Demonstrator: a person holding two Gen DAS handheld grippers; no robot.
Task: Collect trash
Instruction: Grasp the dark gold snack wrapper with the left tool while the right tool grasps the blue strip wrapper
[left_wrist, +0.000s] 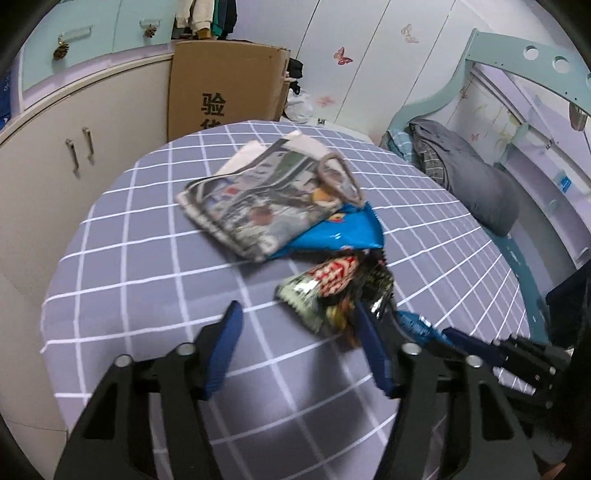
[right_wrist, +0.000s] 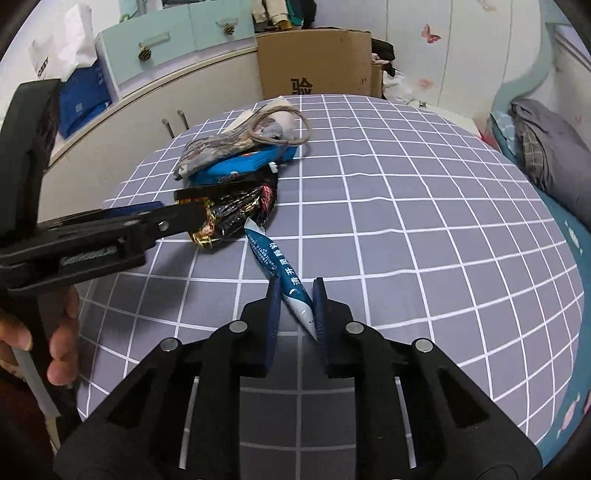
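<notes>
the right gripper (right_wrist: 295, 295) is grasping the narrow blue sachet (right_wrist: 280, 269) at its pointed white end, fingers (right_wrist: 274, 306) pressing both sides, on the checked worktop (right_wrist: 406, 221). the left gripper (left_wrist: 295, 325) is hanging released, its fingers (left_wrist: 227, 347) apart, one touching the black snack wrapper (left_wrist: 325, 291) at two o'clock. beyond, at twelve o'clock, the blue packet (left_wrist: 340, 232) is lying under a printed bag (left_wrist: 258, 199).
</notes>
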